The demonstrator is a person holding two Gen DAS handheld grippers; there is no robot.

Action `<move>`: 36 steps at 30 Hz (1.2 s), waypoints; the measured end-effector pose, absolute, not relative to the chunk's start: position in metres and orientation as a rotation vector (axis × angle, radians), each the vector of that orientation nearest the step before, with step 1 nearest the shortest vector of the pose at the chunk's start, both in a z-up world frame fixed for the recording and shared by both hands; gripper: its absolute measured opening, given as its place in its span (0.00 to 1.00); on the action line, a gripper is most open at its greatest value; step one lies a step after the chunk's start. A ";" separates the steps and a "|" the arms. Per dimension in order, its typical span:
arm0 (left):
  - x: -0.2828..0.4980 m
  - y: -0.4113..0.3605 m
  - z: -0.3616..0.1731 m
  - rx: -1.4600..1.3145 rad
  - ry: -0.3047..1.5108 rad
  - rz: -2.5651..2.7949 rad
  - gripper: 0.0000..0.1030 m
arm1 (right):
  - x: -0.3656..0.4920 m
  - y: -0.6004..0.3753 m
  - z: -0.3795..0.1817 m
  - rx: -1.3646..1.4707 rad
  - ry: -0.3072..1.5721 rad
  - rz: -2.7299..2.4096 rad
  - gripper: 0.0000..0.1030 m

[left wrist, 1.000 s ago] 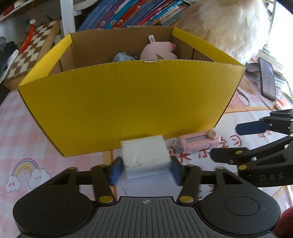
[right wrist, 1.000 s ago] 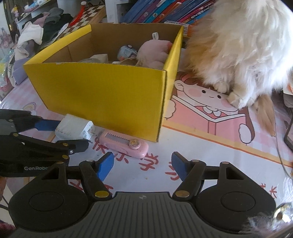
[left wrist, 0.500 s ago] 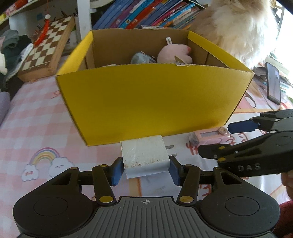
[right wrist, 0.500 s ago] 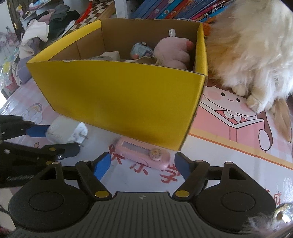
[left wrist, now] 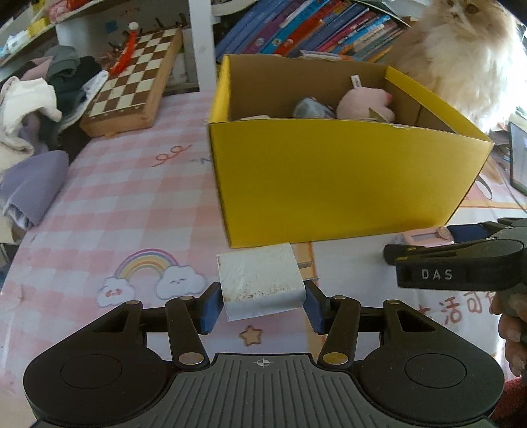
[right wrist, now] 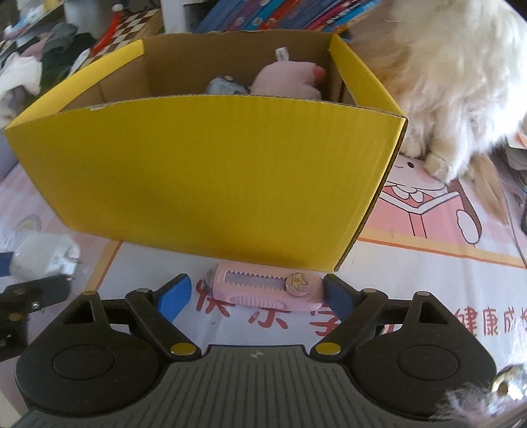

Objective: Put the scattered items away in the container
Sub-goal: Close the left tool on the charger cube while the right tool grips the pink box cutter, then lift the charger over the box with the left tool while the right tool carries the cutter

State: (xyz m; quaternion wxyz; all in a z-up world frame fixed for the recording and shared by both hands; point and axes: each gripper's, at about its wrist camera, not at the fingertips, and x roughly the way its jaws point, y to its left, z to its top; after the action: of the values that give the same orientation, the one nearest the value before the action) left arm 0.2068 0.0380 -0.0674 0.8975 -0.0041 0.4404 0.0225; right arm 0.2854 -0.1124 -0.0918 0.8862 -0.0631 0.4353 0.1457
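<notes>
Item: both your grippers, angled down before the yellow box (left wrist: pixel 342 184).
Your left gripper (left wrist: pixel 260 304) clamps the white charger (left wrist: pixel 260 280); your right gripper (right wrist: pixel 253 298), jaws opening, straddles the pink utility knife (right wrist: pixel 263 286) against the box's front wall; cat (right wrist: pixel 461 82) right of the box.

A lived-in home, likely a child's study corner. Bench (left wrist: pixel 138 204) under a pink checked cover with rainbow (left wrist: pixel 145 263) and cartoon prints. Behind it, a shelf of bright children's books (left wrist: pixel 296 29), a wooden chessboard (left wrist: pixel 131 85), a heap of clothes (left wrist: pixel 42 98) (unfolded), and a fluffy cat (left wrist: pixel 467 52) beside a yellow cardboard box (left wrist: pixel 329 184).
</notes>
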 end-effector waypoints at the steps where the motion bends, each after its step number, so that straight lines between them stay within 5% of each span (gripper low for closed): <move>1: 0.206 0.040 -0.067 -0.008 0.911 0.047 0.50 | 0.285 -0.112 -0.092 -0.128 0.903 0.294 0.84; 4: 0.205 0.043 -0.066 -0.008 0.903 0.040 0.50 | 0.285 -0.112 -0.091 -0.115 0.893 0.266 0.74; 36: 0.152 0.043 -0.029 -0.033 0.696 -0.079 0.50 | 0.210 -0.131 -0.030 -0.155 0.706 0.348 0.74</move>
State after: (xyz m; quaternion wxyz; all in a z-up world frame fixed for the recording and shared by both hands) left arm 0.1520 0.0431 -0.0287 0.9391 -0.0162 0.3410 -0.0388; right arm 0.2103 -0.1314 -0.0300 0.9206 -0.0756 0.3436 0.1693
